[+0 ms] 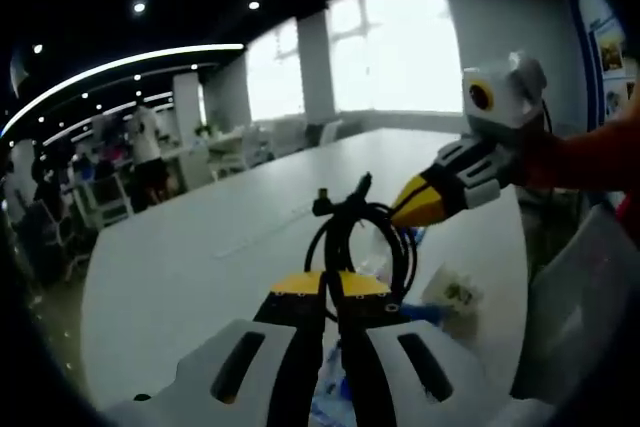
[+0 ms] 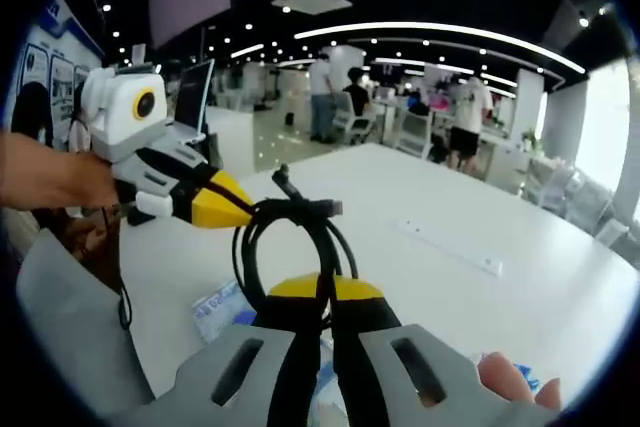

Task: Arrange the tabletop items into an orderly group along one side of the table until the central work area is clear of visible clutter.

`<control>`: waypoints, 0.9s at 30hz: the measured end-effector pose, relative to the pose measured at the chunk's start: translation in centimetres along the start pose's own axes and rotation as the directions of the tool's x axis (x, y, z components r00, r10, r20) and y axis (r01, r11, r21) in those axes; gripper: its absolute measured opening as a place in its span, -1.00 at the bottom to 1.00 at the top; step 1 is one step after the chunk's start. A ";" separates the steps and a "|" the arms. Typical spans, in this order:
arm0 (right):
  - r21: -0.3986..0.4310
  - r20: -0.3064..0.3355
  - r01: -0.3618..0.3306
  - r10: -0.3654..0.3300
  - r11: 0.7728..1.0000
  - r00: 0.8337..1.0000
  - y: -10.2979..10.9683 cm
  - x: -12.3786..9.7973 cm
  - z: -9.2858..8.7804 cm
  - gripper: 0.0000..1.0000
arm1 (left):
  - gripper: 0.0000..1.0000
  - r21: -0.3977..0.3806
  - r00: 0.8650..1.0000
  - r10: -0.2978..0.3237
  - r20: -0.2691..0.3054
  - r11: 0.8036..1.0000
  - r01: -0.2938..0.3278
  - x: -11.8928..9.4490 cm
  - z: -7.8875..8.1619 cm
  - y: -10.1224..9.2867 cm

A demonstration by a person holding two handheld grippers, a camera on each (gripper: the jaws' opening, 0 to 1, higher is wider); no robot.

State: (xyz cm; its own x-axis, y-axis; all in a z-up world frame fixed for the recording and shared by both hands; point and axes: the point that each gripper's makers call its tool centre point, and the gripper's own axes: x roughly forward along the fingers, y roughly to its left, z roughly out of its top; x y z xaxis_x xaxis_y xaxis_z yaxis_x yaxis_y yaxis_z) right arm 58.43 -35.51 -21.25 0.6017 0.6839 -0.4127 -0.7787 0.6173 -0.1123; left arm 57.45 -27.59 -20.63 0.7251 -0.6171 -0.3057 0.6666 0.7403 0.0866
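Left gripper view shows the left hand-held gripper (image 1: 332,292) with its jaws pressed together on a coiled black cable (image 1: 362,237), holding it up over the desk (image 1: 200,247). The right hand-held gripper (image 1: 400,215) reaches in from the right, its yellow tips closed and touching the top of the coil near the plug end. In the right gripper view the right hand-held gripper (image 2: 322,297) is likewise clamped on the cable (image 2: 290,237), and the left hand-held gripper (image 2: 240,209) meets the coil from the left.

The cable looks light and floppy; its loops will likely sag and spring apart unless pinched where several strands cross, so taking hold across the bundle seems wiser than at the loose plug.

Below the coil, near the desk's close edge, lie a blue-printed packet (image 2: 215,312) and a small clear bag (image 1: 455,292). The middle and far stretch of the desk is bare white apart from a flat strip (image 2: 450,245), so there is ample room to carry the coil to an edge.
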 end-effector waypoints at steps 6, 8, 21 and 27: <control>0.007 -0.011 0.027 -0.027 1.000 1.000 -1.0 -2.0 -1.2 -0.97 | -1.00 0.004 0.999 -0.031 0.004 0.999 0.031 1.3 0.4 -2.1; 0.012 -0.012 0.037 -0.037 0.999 0.999 -1.4 -2.7 -1.6 -0.97 | -1.00 0.010 0.999 -0.043 0.005 0.999 0.043 1.7 0.6 -2.8; 0.028 -0.031 0.090 -0.089 0.996 0.996 -4.2 -7.8 -4.0 -0.97 | -1.00 0.013 0.992 -0.125 0.021 0.992 0.124 5.2 2.0 -7.8; 0.034 -0.045 0.120 -0.119 0.992 0.992 -5.8 -10.5 -5.3 -0.97 | -1.00 0.014 0.984 -0.175 0.028 0.984 0.175 6.9 2.8 -10.6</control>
State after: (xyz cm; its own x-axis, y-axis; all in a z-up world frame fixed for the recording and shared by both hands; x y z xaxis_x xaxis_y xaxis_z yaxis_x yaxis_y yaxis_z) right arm 55.72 -48.33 -21.02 0.6813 0.5874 -0.4369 -0.6940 0.7081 -0.1301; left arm 55.91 -40.45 -21.03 0.6016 -0.7447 -0.2891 0.7855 0.6172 0.0448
